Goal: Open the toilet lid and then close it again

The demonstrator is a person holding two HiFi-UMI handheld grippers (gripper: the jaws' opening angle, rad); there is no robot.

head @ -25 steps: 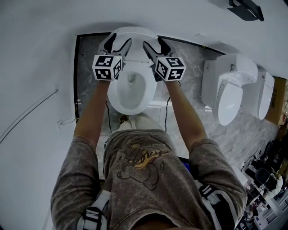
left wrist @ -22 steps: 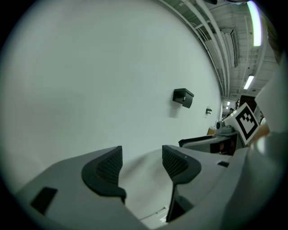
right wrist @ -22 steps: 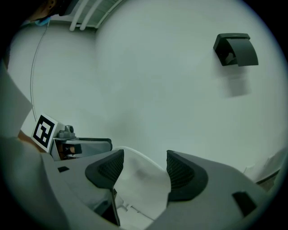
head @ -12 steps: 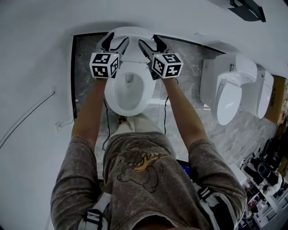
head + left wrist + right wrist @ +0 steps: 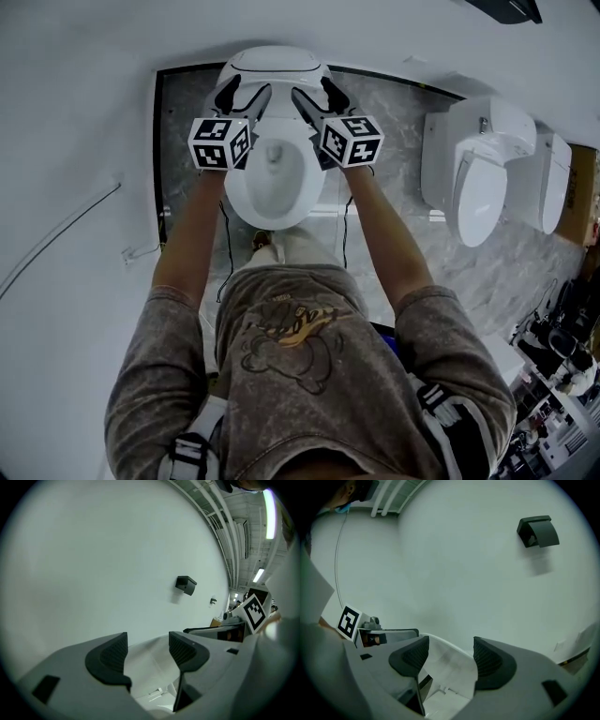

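A white toilet stands against the wall, its bowl (image 5: 272, 178) uncovered. Its lid (image 5: 272, 61) is raised at the back. My left gripper (image 5: 242, 91) is at the lid's left side and my right gripper (image 5: 315, 89) at its right side. Both are open. In the left gripper view the lid's white edge (image 5: 151, 665) runs between the spread jaws of the left gripper (image 5: 147, 651). In the right gripper view the lid (image 5: 443, 665) lies the same way between the jaws of the right gripper (image 5: 451, 656). I cannot tell whether the pads touch it.
A second toilet (image 5: 478, 178) and a third one (image 5: 548, 183) stand to the right on the marble floor (image 5: 384, 141). A black box (image 5: 537, 531) hangs on the white wall. A cable (image 5: 56, 239) runs across the wall at left. The person's legs are close to the bowl.
Both grippers stay at the lid's sides. The lid now shows a little farther back above the cubes, and the head camera has shifted slightly.
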